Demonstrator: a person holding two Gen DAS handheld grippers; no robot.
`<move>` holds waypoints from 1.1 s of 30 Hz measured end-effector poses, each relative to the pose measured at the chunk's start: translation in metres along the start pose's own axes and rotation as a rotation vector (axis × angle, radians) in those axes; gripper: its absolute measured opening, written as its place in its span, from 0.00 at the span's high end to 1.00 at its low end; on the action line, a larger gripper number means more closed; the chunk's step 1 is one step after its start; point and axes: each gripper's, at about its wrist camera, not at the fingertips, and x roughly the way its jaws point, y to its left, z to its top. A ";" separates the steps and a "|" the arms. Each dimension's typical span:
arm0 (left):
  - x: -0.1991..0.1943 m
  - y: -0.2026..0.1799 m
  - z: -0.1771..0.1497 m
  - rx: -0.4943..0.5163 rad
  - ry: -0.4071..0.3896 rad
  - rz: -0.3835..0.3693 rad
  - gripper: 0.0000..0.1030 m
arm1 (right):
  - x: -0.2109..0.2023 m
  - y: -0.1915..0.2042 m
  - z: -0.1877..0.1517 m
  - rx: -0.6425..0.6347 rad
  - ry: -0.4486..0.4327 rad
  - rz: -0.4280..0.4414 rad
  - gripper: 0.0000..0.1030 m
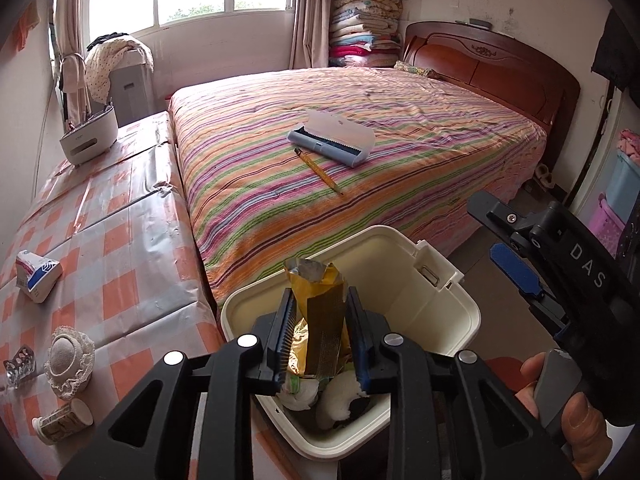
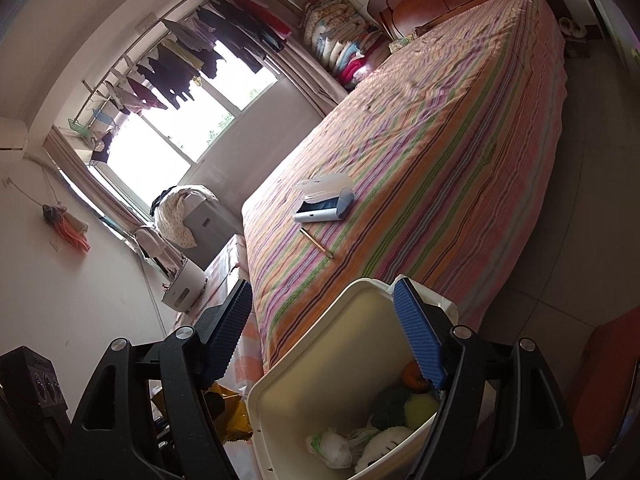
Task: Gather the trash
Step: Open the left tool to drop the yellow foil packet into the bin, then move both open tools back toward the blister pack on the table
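Left hand-held gripper: jaws spread, gold snack wrapper upright between them, pads not pressing, above the white trash bin. Right hand-held gripper: spread, empty, over the bin rim.

Bed with striped cover: open blue-grey case near the middle, yellow pencil just beside it, toward the foot. Bench butted against the bed's side, checked orange-and-white covering: white appliance at the far end, small carton, lace-trimmed round item, glass piece, tipped paper cup.
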 end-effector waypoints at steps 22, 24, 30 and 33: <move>-0.030 0.053 -0.015 -0.129 -0.073 0.054 0.25 | 0.012 0.021 -0.017 -0.084 0.047 -0.016 0.30; -0.035 0.061 -0.018 -0.138 -0.076 0.061 0.25 | 0.013 0.025 -0.020 -0.099 0.054 -0.018 0.30; -0.050 0.096 -0.029 -0.194 -0.094 0.107 0.25 | 0.019 0.041 -0.036 -0.148 0.090 -0.019 0.30; -0.058 0.120 -0.037 -0.239 -0.101 0.141 0.25 | 0.023 0.051 -0.044 -0.176 0.108 -0.015 0.30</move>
